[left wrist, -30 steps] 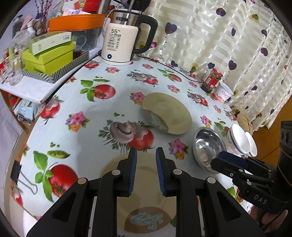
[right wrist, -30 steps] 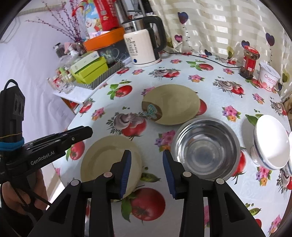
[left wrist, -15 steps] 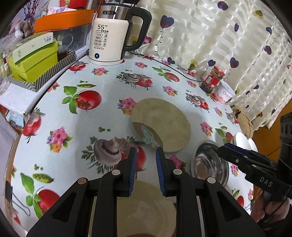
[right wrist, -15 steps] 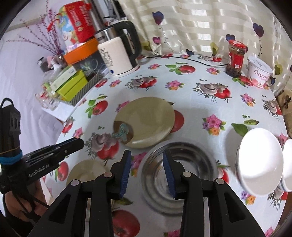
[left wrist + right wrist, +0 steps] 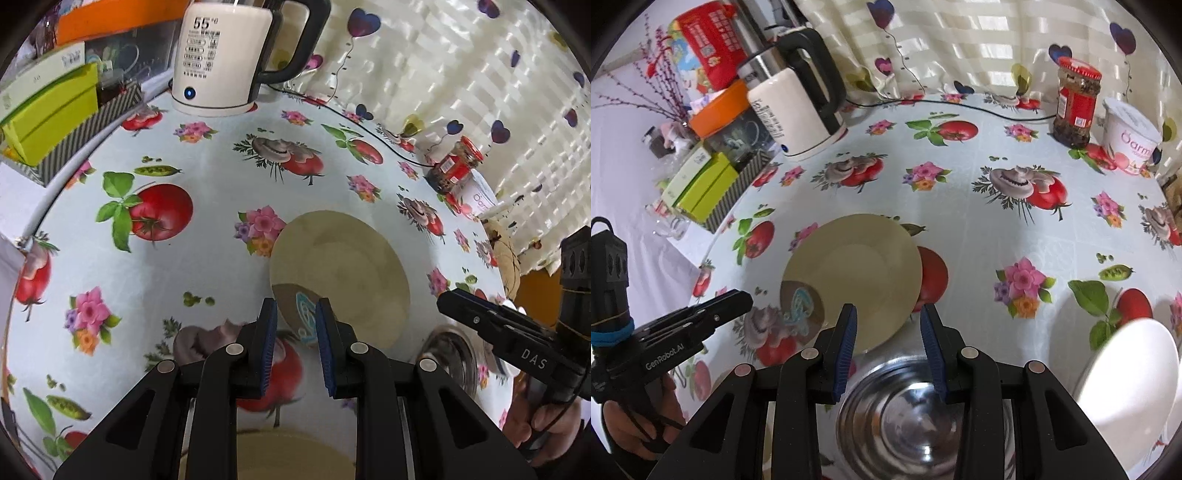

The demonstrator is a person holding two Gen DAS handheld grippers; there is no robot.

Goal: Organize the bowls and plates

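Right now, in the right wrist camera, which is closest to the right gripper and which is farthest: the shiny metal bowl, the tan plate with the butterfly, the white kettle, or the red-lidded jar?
From the right gripper, nearest first:
1. Shiny metal bowl, right under the gripper.
2. Tan round plate with the butterfly, just ahead, slightly left.
3. White electric kettle, far back left.
4. Red-lidded glass jar, far back right; too close to call with the kettle.

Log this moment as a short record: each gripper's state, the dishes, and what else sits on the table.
left gripper: open, holding nothing, fingers at the near edge of the tan plate
right gripper: open, holding nothing, above the steel bowl
second tan plate: under the left gripper, mostly hidden
white bowl: to the right of the steel bowl
kettle: far side of the table
jar: red lid, far right, beside a white tub
table: fruit and flower print cloth
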